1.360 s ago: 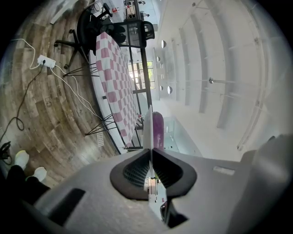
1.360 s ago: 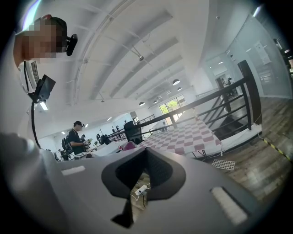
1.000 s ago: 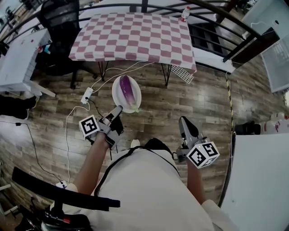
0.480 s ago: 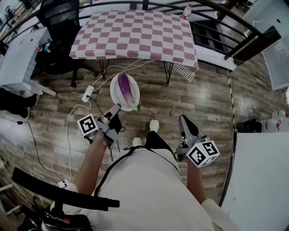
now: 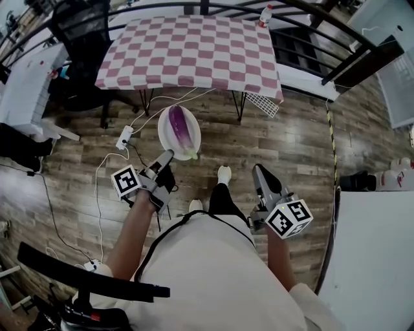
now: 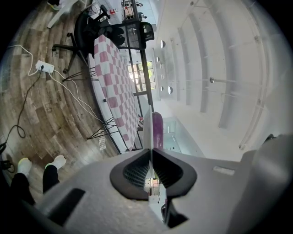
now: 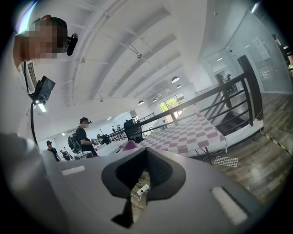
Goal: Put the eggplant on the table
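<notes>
A purple eggplant (image 5: 183, 127) lies on a white plate (image 5: 165, 134) held out over the wooden floor. My left gripper (image 5: 169, 155) is shut on the plate's near rim. In the left gripper view the plate (image 6: 147, 130) shows edge-on between the pads, with the eggplant (image 6: 157, 129) beyond them. The table with the red-and-white checked cloth (image 5: 187, 52) stands a little ahead of the plate. My right gripper (image 5: 259, 169) hangs to the right of my body, shut and empty; in its own view (image 7: 145, 150) the tips meet, and the checked table (image 7: 192, 135) lies ahead.
A black office chair (image 5: 87, 39) stands left of the table beside a white desk (image 5: 26, 84). A power strip with cables (image 5: 124, 136) lies on the floor under the plate. A bottle (image 5: 264, 16) stands at the table's far right corner. A black railing runs behind the table. People (image 7: 84, 132) stand far off.
The person has stepped forward: a foot now shows ahead of the body. The plate with the eggplant has shifted slightly left and nearer the table. Both grippers keep their state.
</notes>
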